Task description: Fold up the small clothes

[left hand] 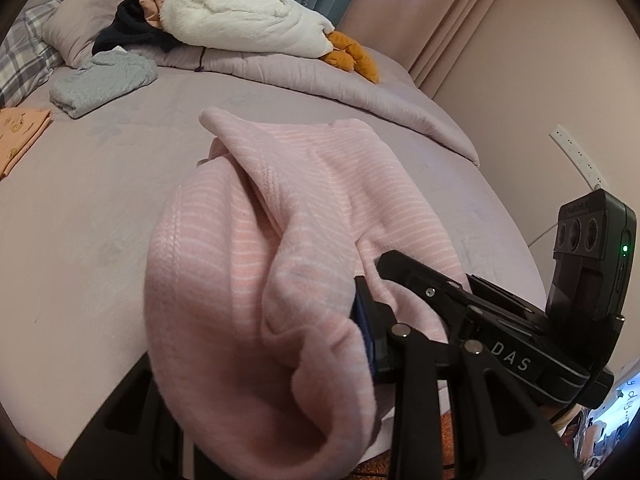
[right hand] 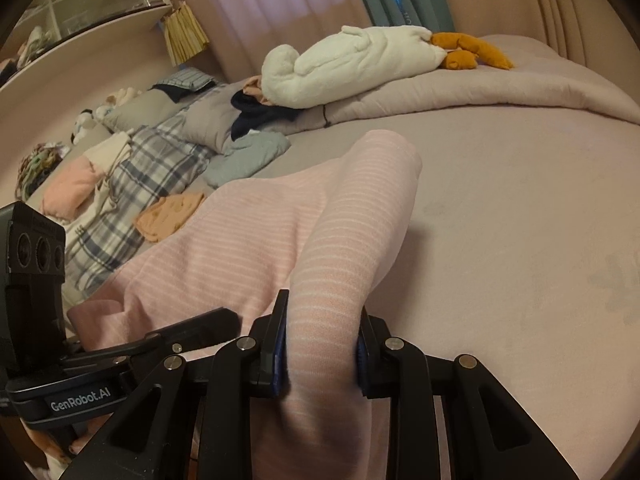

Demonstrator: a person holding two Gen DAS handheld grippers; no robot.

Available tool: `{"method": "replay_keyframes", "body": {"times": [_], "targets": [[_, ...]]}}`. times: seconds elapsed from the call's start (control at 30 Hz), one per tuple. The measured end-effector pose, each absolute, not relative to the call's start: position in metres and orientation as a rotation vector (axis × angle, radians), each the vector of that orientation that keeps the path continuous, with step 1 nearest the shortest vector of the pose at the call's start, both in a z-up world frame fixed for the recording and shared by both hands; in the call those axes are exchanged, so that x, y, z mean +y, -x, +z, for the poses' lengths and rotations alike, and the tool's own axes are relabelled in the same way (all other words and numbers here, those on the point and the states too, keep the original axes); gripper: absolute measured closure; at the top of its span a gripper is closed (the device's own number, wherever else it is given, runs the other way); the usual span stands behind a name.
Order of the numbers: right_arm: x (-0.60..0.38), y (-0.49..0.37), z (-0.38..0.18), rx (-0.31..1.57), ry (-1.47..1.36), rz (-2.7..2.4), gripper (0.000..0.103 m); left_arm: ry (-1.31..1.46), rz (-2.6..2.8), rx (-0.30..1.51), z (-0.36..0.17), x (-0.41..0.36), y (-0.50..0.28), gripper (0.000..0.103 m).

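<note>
A pink striped garment (left hand: 260, 264) is pinched by the left gripper (left hand: 320, 344); only its right finger pad (left hand: 366, 336) is seen, the other being buried under cloth, and fabric is draped over and ahead of the fingers. Further ahead and to the left, a folded grey-blue garment (left hand: 104, 82) and an orange garment (left hand: 22, 132) are seen on the bed (left hand: 100, 220). The right gripper (right hand: 322, 354) is clamped on a bunched fold of the same garment (right hand: 344, 240), which is held between both blue pads (right hand: 280, 364) and runs forward. A white plush goose (right hand: 352, 64) is seen far ahead.
</note>
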State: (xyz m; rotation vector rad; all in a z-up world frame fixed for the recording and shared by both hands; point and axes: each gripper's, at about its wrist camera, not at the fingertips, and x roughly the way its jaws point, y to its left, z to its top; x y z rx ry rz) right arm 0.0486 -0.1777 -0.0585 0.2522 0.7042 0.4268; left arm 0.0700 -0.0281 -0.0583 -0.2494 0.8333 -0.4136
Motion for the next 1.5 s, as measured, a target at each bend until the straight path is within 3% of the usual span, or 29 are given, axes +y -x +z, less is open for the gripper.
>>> {"method": "replay_keyframes", "body": {"times": [1.5], "targets": [[-0.251, -0.037, -0.040, 0.627, -0.296, 0.225, 0.074, 0.130, -0.562, 0.805, -0.036, -0.121, -0.100, 0.069]]}}
